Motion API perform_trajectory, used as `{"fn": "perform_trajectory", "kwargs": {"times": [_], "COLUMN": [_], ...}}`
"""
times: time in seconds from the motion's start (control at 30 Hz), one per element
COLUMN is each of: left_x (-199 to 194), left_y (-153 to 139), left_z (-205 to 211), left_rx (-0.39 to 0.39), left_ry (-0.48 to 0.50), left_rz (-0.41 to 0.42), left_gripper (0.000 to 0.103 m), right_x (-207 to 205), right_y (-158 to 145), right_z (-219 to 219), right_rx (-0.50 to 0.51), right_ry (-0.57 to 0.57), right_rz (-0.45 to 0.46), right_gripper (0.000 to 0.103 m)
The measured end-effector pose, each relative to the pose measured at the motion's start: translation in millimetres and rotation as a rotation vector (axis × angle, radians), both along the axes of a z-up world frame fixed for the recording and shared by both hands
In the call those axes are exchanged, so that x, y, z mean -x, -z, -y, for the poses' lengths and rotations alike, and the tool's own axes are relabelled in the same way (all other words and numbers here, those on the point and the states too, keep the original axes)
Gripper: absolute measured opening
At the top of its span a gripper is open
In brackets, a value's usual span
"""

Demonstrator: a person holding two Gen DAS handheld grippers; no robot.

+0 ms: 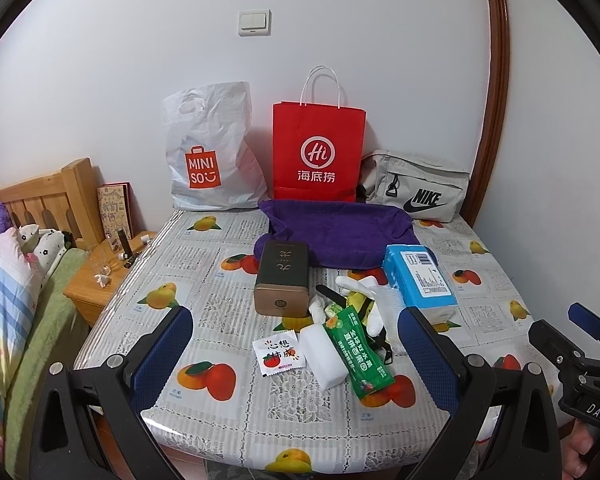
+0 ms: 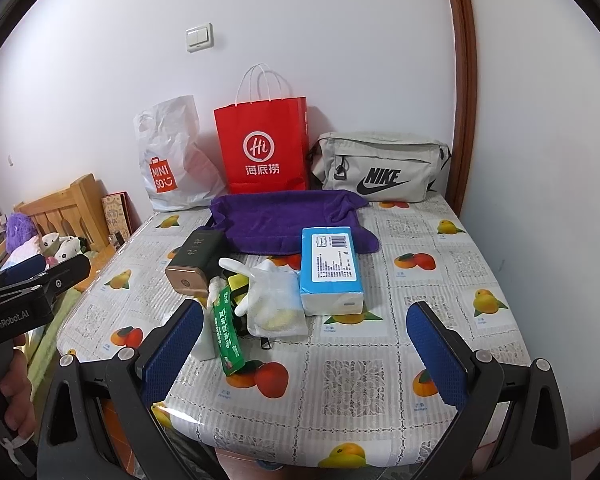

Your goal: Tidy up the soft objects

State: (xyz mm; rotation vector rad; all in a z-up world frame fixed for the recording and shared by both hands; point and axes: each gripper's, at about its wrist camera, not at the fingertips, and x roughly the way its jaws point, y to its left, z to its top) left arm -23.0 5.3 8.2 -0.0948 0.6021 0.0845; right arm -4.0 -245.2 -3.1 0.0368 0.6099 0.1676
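A table (image 1: 204, 320) covered in a fruit-print cloth fills the middle of both views, with both tools held above its near edge and touching nothing. The left gripper (image 1: 296, 356) has its blue-padded fingers (image 1: 160, 360) spread wide at the bottom of the left wrist view, framing a small clutter at lower centre: a green snack packet (image 1: 360, 356) lying across a white block (image 1: 324, 354), and just left of them a small white sachet (image 1: 278, 354) with red fruit printed on it. The right gripper (image 2: 304, 348) is likewise spread open at the bottom of its own view, nothing between its pads. Above the clutter, at centre frame, a dark tin with a gold base (image 1: 282, 280) lies on its side, and to its right a blue-and-white tissue pack (image 1: 418, 280) rests partly on a purple towel (image 1: 336, 232), which lies flat across the far middle of the table. Between tin and tissue pack sits a yellow-and-white soft toy (image 1: 360, 300), with a clear plastic pouch (image 2: 276, 300) beside it that shows best in the right wrist view. Along the wall at the upper centre stand a white Miniso bag (image 1: 212, 152), a red paper bag (image 1: 318, 152) and, to the right, a grey Nike pouch (image 1: 416, 188). At the left edge of the frame are a wooden nightstand (image 1: 92, 280) and bedding.
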Motion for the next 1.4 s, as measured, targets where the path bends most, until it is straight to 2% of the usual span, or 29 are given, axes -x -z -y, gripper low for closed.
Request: {"fn": "perform_trajectory", "kwargs": {"times": [0.2, 0.43, 0.8, 1.07, 1.17, 1.33, 1.4], "left_x": [-6, -31, -71, -101, -111, -123, -127], "left_y": [8, 31, 97, 146, 163, 181, 186], "left_z": [-5, -12, -34, -41, -44, -45, -44], "left_rx": [-0.003, -0.003, 0.022, -0.049, -0.033, 0.033, 0.036], "left_ry": [0.005, 0.011, -0.04, -0.049, -0.029, 0.059, 0.081], "left_rz": [-0.016, -0.087, -0.258, -0.348, -0.373, -0.357, -0.361], "left_gripper": [0.103, 0.103, 0.098, 0.098, 0.098, 0.098, 0.098], "right_x": [-10, -30, -62, -85, -93, -104, -107], "right_y": [8, 27, 71, 106, 118, 131, 136], "right_z": [-2, -3, 6, 2, 0, -2, -3], "right_rx": [0.014, 0.006, -0.042, -0.034, -0.033, -0.015, -0.008], "right_ry": [0.001, -0.002, -0.01, -0.031, -0.035, -0.036, -0.035], "right_rz": [-0.022, -0.078, -0.173, -0.252, -0.274, -0.296, -0.304], "right_gripper": [0.101, 0.101, 0.101, 0.101, 0.101, 0.101, 0.101]}}
